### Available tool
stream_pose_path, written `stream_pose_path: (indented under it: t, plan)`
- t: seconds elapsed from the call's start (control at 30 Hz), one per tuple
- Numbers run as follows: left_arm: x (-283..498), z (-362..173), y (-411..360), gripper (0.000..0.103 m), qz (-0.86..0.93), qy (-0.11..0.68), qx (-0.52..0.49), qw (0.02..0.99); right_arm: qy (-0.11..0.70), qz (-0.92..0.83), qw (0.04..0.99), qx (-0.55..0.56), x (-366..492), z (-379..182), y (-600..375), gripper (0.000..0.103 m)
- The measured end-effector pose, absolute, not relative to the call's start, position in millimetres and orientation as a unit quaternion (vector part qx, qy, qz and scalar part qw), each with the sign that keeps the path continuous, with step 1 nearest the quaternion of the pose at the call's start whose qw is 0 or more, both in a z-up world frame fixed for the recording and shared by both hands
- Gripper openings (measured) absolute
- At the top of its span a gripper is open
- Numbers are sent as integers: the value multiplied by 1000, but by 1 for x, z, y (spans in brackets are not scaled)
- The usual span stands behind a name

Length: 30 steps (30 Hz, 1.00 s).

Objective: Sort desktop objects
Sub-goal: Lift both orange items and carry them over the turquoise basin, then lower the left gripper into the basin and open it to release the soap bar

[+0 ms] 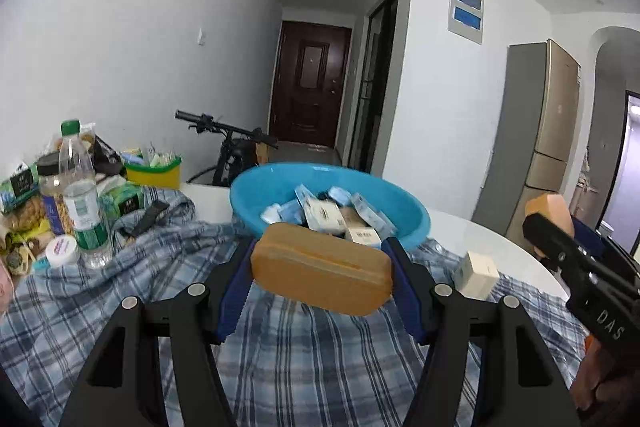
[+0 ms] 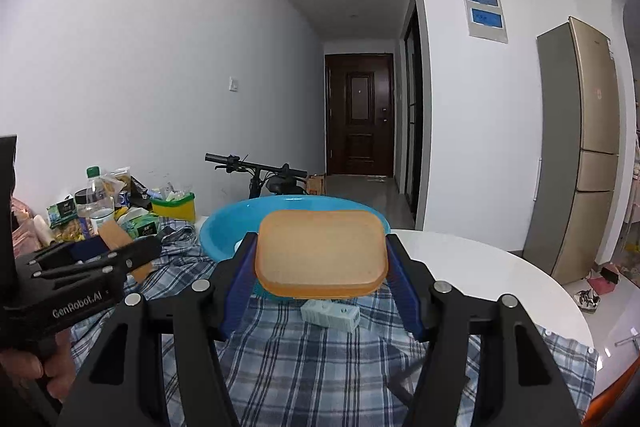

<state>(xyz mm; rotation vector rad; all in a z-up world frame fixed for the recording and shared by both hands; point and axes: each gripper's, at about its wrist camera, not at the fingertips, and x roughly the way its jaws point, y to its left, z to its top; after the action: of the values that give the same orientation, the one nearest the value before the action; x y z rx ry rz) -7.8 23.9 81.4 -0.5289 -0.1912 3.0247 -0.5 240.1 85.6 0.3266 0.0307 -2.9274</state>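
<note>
My left gripper point(image 1: 320, 267) is shut on an orange-brown case point(image 1: 320, 273), held above the plaid cloth just in front of the blue basin point(image 1: 404, 205), which holds several small boxes. My right gripper point(image 2: 322, 259) is shut on an orange-brown lid or tray point(image 2: 322, 253), held above the cloth in front of the same basin point(image 2: 216, 227). A small pale box point(image 2: 330, 315) lies on the cloth under it; it also shows in the left wrist view point(image 1: 476, 275). Each gripper appears in the other's view, the right one point(image 1: 560, 239) and the left one point(image 2: 100, 259).
A clutter pile sits at the table's left: a green-capped water bottle point(image 1: 82, 195), jars, snack packets and a yellow container point(image 1: 154, 173). The plaid cloth point(image 1: 312, 359) covers the white round table point(image 2: 480, 267). A bicycle point(image 2: 264, 175) and a fridge point(image 2: 576, 147) stand beyond.
</note>
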Motion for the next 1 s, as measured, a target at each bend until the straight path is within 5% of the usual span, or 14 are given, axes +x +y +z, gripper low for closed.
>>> stream_pose_path:
  t: [1.0]
  plan:
    - [-170,128,22,66,984,-22,-179,11,44,-989,94,104,-157,129,227,60]
